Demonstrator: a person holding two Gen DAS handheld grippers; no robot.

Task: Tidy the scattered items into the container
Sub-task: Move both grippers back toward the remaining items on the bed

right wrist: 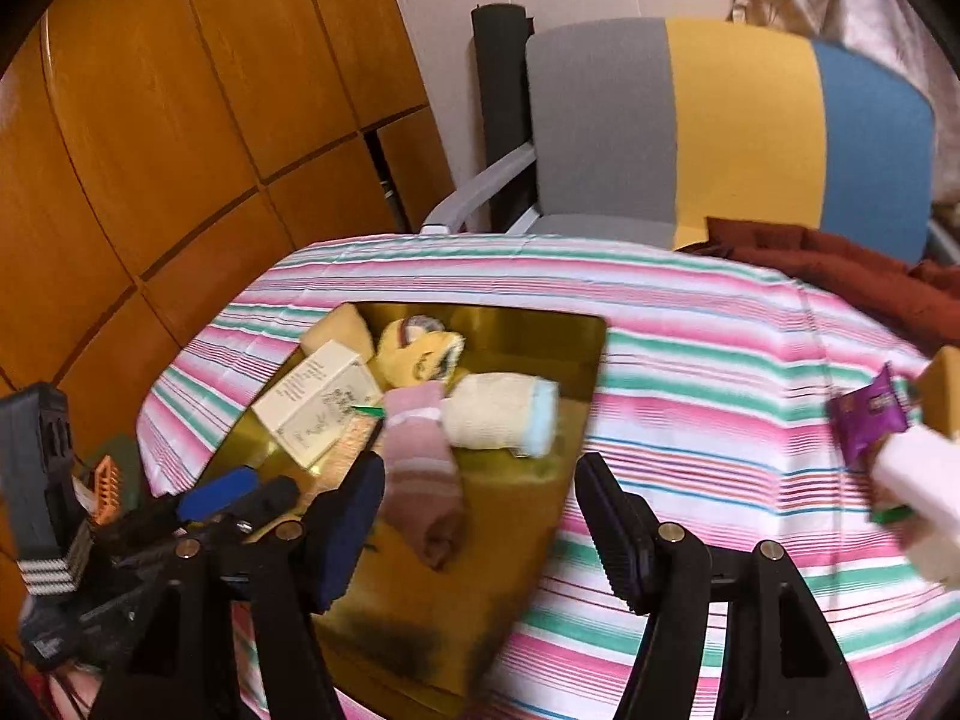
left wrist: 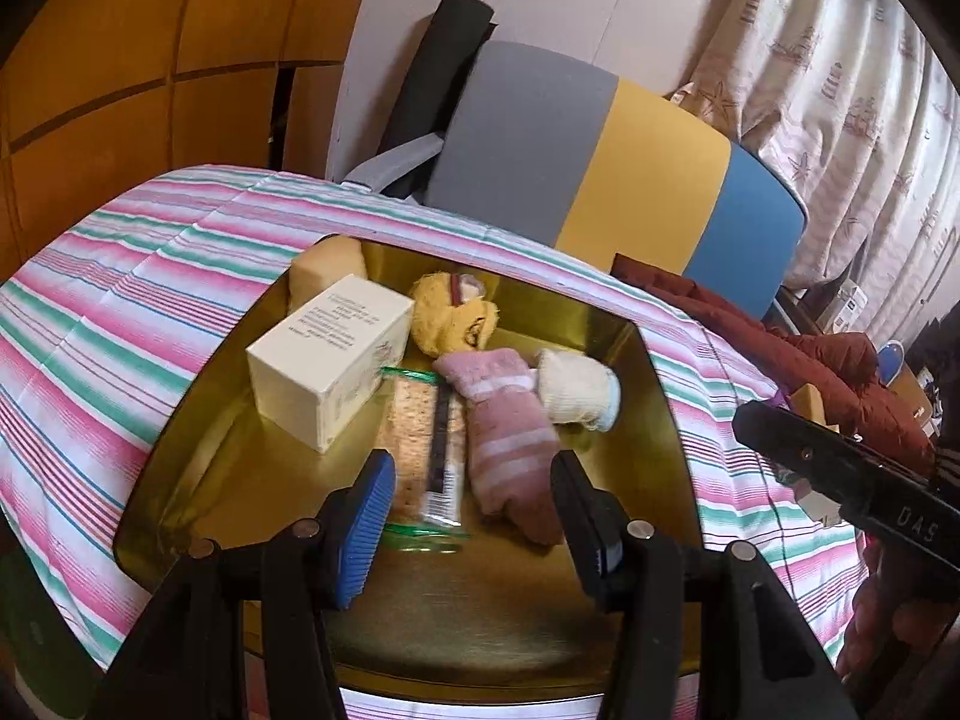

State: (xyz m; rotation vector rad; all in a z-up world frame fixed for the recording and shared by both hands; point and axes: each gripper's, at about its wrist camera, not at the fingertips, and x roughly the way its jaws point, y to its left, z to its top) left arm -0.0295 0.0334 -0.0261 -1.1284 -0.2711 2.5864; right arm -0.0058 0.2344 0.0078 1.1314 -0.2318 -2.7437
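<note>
– What carries everything?
– A table under a striped cloth [right wrist: 690, 324].
– And directly on it?
– A golden tray [left wrist: 654, 396], and near the right edge a purple packet [right wrist: 867, 420] beside a white box [right wrist: 918, 480].

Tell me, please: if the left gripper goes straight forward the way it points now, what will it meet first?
Probably the clear zip bag lying inside the gold container; it sits between the open fingers of the left gripper. The pink striped sock lies just beside that line. Depth is uncertain.

Striped tablecloth [right wrist: 690, 360], tricolour chair [right wrist: 720, 120], red jacket [left wrist: 828, 360].
</note>
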